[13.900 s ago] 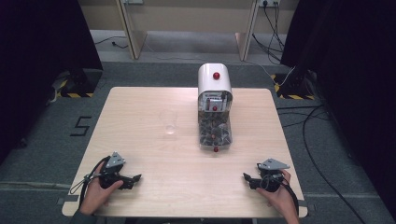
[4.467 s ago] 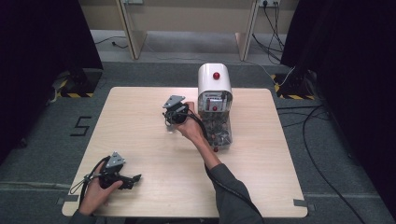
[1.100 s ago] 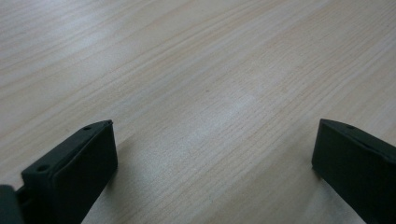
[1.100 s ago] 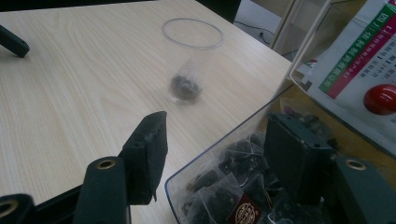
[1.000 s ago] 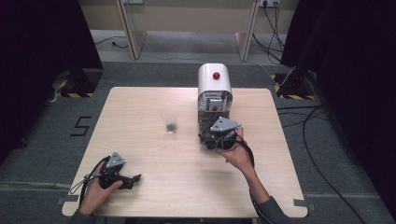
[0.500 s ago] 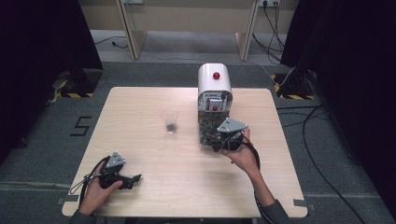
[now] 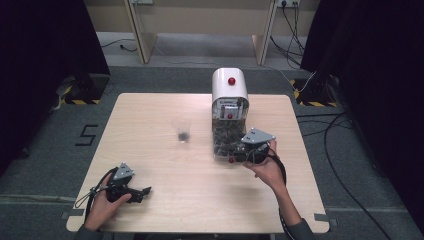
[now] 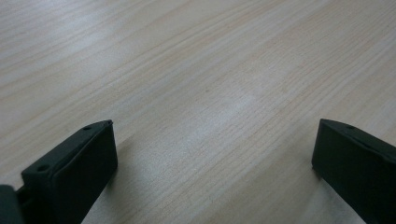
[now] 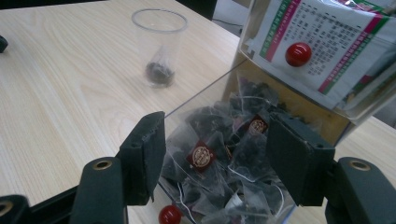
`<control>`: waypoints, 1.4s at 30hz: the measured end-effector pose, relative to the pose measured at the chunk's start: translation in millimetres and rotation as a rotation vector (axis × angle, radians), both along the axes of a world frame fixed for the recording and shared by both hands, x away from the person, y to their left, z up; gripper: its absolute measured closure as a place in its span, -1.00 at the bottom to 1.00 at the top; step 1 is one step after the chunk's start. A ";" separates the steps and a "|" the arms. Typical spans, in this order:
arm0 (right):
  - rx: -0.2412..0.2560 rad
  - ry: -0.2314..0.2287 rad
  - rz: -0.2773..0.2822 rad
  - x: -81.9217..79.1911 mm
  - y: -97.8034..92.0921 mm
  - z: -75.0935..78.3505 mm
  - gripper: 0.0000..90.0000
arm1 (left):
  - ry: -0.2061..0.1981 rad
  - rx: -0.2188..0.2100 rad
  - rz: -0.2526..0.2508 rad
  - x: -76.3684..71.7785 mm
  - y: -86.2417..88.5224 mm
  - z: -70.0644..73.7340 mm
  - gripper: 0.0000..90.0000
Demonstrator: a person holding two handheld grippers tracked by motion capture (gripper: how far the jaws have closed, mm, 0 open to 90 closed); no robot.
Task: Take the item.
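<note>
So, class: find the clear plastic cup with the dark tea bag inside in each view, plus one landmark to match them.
High view: clear plastic cup, table centre, left of the tea-bag dispenser.
Left gripper view: not in it.
Right gripper view: cup, upper left, beyond the open jaws.
Shared landmark: dispenser's red knob.

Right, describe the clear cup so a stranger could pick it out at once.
Start at the white tea bag dispenser standing at the far middle of the wooden table. Just to its left, standing apart from it, is the clear cup. It is small, upright and see-through, with one dark tea bag at its bottom, unlike the dispenser's heaped tray.
</note>
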State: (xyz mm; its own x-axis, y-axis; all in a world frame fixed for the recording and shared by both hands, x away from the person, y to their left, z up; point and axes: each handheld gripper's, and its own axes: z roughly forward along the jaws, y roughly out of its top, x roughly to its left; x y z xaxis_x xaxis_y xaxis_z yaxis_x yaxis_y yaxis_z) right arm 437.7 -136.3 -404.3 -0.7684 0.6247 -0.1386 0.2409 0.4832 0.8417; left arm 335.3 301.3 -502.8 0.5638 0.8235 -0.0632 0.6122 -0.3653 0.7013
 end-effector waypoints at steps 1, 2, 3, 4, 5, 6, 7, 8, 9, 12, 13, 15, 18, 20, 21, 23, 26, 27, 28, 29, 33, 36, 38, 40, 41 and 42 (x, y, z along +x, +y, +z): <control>-0.006 -0.003 -0.002 0.0 -1.7 0.0 -0.14 | 0.000 0.000 0.000 0.0 0.0 0.0 -1.00; -0.004 -0.001 -0.007 -0.6 -3.2 -0.5 -0.14 | 0.000 0.000 0.000 0.0 0.0 0.0 -1.00; -0.006 0.001 -0.007 -0.8 -4.2 -0.7 -0.14 | 0.000 0.000 0.000 0.0 0.0 0.0 -1.00; -0.004 0.004 -0.012 -1.3 -5.4 -1.1 -0.14 | 0.000 0.000 0.000 0.0 0.0 0.0 -1.00; -0.007 0.002 -0.012 -1.2 -6.9 -1.4 -0.14 | 0.000 0.000 0.000 0.0 0.0 0.0 -1.00; -0.005 0.000 -0.015 -1.4 -8.1 -1.8 -0.14 | 0.000 0.000 0.000 0.0 0.0 0.0 -1.00; -0.006 0.003 -0.017 -1.8 -9.5 -1.7 -0.14 | 0.000 0.000 0.000 0.0 0.0 0.0 -1.00; -0.003 0.002 -0.022 -2.3 -11.0 -2.0 -0.14 | 0.000 0.000 0.000 0.0 0.0 0.0 -1.00; -0.004 0.005 -0.022 -2.6 -12.0 -1.9 -0.14 | 0.000 0.000 0.000 0.0 0.0 0.0 -1.00; -0.004 0.002 -0.031 -3.8 -16.0 -1.3 -0.14 | 0.000 0.000 0.000 0.0 0.0 0.0 -1.00; -0.002 0.004 -0.033 -4.1 -16.8 -1.4 -0.14 | 0.000 0.000 0.000 0.0 0.0 0.0 -1.00; -0.003 0.008 -0.036 -4.6 -18.9 -1.7 -0.14 | 0.000 0.000 0.000 0.0 0.0 0.0 -1.00; -0.006 0.007 -0.040 -5.0 -21.9 -2.1 -0.14 | 0.000 0.000 0.000 0.0 0.0 0.0 -1.00; -0.005 0.009 -0.046 -5.7 -23.7 -2.3 -0.15 | 0.000 0.000 0.000 0.0 0.0 0.0 -1.00; 0.000 0.012 -0.046 -5.7 -24.4 -2.7 -0.15 | 0.000 0.000 0.000 0.0 0.0 0.0 -1.00; -0.006 0.011 -0.054 -6.3 -26.5 -2.7 -0.15 | 0.000 0.000 0.000 0.0 0.0 0.0 -1.00; -0.006 0.013 -0.059 -6.7 -29.1 -3.6 -0.17 | 0.000 0.000 0.000 0.0 0.0 0.0 -1.00; -0.004 0.016 -0.059 -6.8 -29.8 -4.0 -0.17 | 0.000 0.000 0.000 0.0 0.0 0.0 -1.00; -0.006 0.015 -0.062 -7.0 -30.9 -4.1 -0.17 | 0.000 0.000 0.000 0.0 0.0 0.0 -1.00; -0.005 0.017 -0.062 -7.2 -31.8 -4.3 -0.17 | 0.000 0.000 0.000 0.0 0.0 0.0 -1.00; -0.005 0.017 -0.072 -8.2 -35.9 -4.6 -0.18 | 0.000 0.000 0.000 0.0 0.0 0.0 -1.00; -0.006 0.016 -0.080 -9.4 -38.6 -4.9 -0.18 | 0.000 0.000 0.000 0.0 0.0 0.0 -1.00; -0.003 0.015 -0.081 -9.7 -39.9 -5.7 -0.18 | 0.000 -0.001 -0.001 -0.1 0.1 -0.1 -1.00; -0.007 0.018 -0.085 -10.5 -41.3 -6.1 -0.19 | 0.000 -0.001 -0.002 -0.3 0.2 -0.1 -1.00; -0.005 0.019 -0.088 -10.9 -41.7 -6.4 -0.19 | -0.001 -0.001 -0.003 -0.3 0.2 0.0 -1.00; -0.003 0.026 -0.088 -11.5 -42.3 -7.1 -0.19 | 0.000 -0.001 -0.003 -0.3 0.2 -0.1 -1.00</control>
